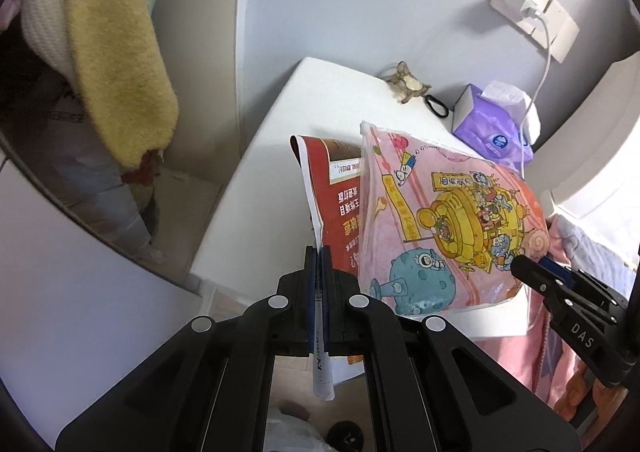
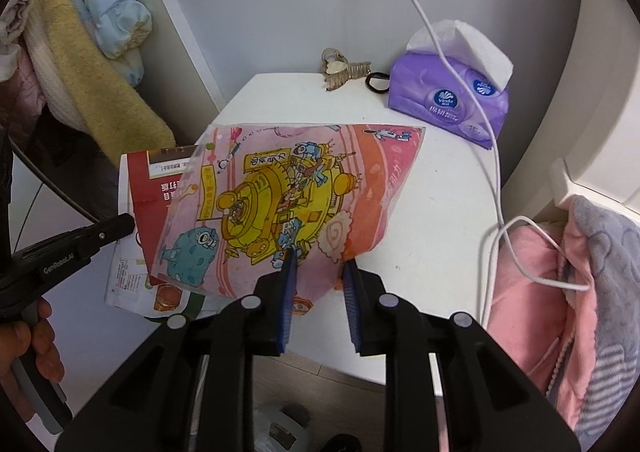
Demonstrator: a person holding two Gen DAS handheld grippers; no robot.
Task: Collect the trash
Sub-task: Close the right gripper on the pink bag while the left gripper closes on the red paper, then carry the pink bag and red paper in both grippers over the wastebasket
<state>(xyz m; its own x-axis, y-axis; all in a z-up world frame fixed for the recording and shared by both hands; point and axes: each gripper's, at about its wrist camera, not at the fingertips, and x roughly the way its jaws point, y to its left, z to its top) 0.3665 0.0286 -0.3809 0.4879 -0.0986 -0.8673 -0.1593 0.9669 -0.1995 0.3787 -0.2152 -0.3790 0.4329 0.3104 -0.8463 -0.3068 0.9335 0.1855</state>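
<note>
Left gripper (image 1: 319,252): jaws together, clamped on the edge of a red-and-white paper flyer (image 1: 334,195); sheet standing on edge straight ahead of the fingertips, lifted off the white table (image 1: 256,171); lower strip of the sheet trailing back between the finger bases.

Right gripper (image 2: 318,262): jaws partly apart, pinched on the bunched lower corner of a pink cartoon-printed plastic bag (image 2: 280,195); bag fanned out ahead of the fingertips and up, covering part of the flyer (the flyer lies to the left of the right tool).

Ahead of both tools, at the far side of the table: purple tissue pack (image 2: 448,99), translucent hair claw (image 2: 344,69), black hair tie (image 2: 378,83); white charging cable (image 2: 492,155) hanging from the wall socket, past the tissue pack, down to the right of the right gripper.

Left of the left tool: yellow towel (image 1: 116,59) hanging; right of the right tool: pink-and-grey blanket (image 2: 568,284).

Person's hand (image 2: 28,344) on the left tool's handle, at the lower left edge of the right wrist view.
</note>
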